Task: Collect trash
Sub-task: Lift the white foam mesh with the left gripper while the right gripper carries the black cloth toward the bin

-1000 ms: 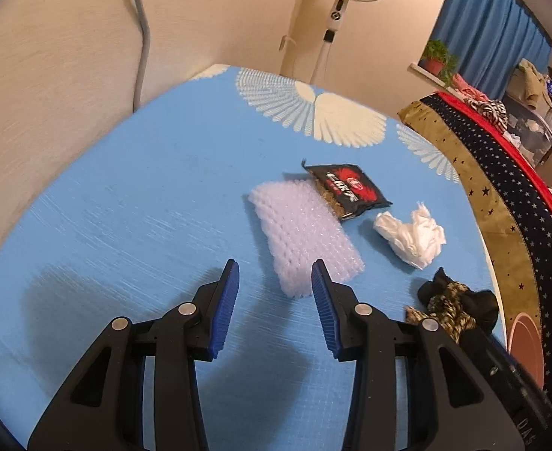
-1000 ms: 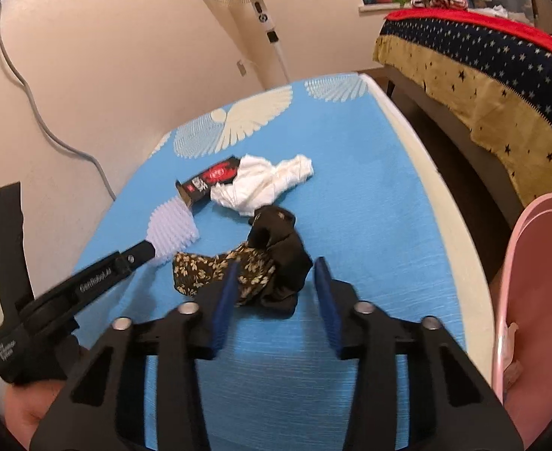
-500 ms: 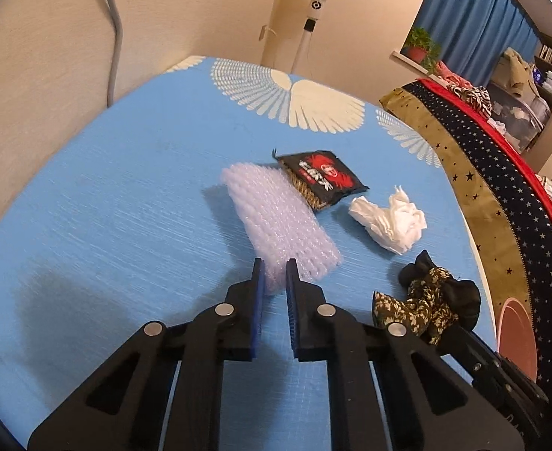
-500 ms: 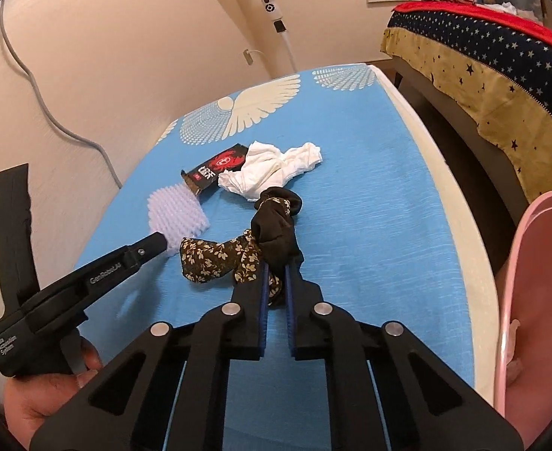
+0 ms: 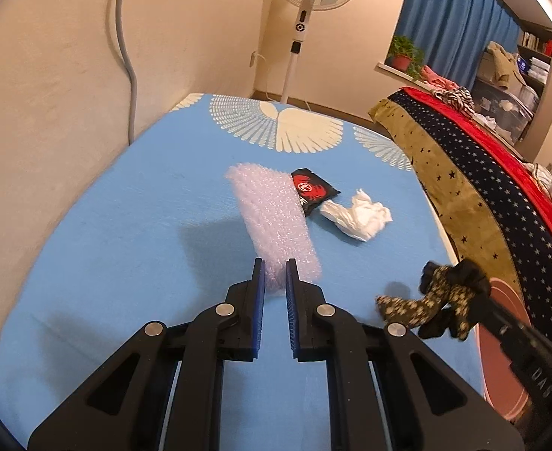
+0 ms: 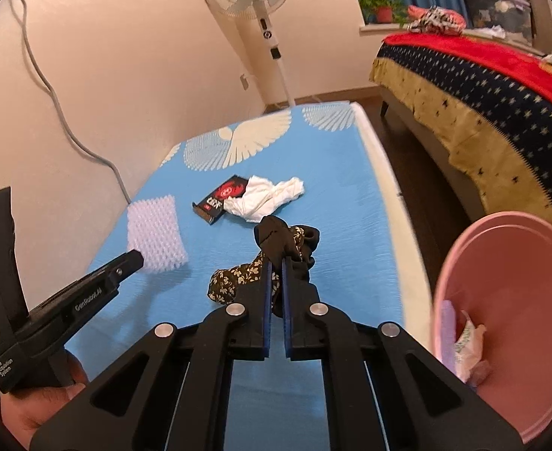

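Left gripper [image 5: 275,263] points toward 12 o'clock over the blue table [image 5: 125,248], jaws drawn narrow and pinching the near edge of the bubble wrap [image 5: 272,218], which hangs lifted above its shadow. Right gripper [image 6: 276,261] is level and low, jaws nearly closed on the black floral cloth [image 6: 283,240]; the cloth's patterned tail droops toward 8 o'clock.

Right view only: pink bin [image 6: 509,300] at 3 o'clock off the table edge, paper scraps inside; bare hand [image 6: 39,409] on the left tool's handle at 8 o'clock.

Left view only: the wrap's full length, overlapping the black-red wrapper [image 5: 313,191]. Crumpled tissue [image 5: 358,214] lies just beside the wrapper at its 3 o'clock.
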`<state>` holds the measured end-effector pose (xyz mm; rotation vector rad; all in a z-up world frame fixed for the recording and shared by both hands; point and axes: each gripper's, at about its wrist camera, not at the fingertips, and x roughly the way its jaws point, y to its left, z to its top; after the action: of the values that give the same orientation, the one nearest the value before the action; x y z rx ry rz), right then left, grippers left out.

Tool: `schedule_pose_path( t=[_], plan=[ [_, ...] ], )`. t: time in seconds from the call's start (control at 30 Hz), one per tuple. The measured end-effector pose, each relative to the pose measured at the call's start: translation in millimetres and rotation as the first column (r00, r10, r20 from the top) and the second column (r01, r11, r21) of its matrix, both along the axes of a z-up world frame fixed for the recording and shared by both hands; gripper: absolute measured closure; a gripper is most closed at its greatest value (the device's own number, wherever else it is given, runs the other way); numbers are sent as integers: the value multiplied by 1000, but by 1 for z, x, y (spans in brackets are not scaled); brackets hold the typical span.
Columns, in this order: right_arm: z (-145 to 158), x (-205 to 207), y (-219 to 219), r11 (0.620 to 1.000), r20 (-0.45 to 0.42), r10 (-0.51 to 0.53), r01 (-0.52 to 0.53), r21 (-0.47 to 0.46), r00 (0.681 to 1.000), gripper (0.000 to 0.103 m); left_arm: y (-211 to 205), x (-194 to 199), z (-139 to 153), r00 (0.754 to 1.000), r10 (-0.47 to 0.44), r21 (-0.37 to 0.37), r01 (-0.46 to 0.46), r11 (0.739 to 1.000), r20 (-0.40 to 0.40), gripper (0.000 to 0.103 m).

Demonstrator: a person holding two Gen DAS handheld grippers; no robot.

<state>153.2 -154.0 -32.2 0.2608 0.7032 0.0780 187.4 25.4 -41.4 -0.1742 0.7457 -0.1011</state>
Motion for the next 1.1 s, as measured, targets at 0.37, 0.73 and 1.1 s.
schedule_pose_path(
  t=[0.37,0.73,1.1],
  plan=[
    [27,-46,-11,999,49,-27,28,-27,998,98,-5,-49,25,998,-37,25,36,999,50,92],
    [49,-80,-16,998,105,-29,35,-56,994,98,-13,-83,29,996,-59,-18,60,998,70,92],
    [65,-108,-35,995,140,-64,74,-67,988,98,-28,-102,32,991,-89,-18,91,996,95,92]
  ],
)
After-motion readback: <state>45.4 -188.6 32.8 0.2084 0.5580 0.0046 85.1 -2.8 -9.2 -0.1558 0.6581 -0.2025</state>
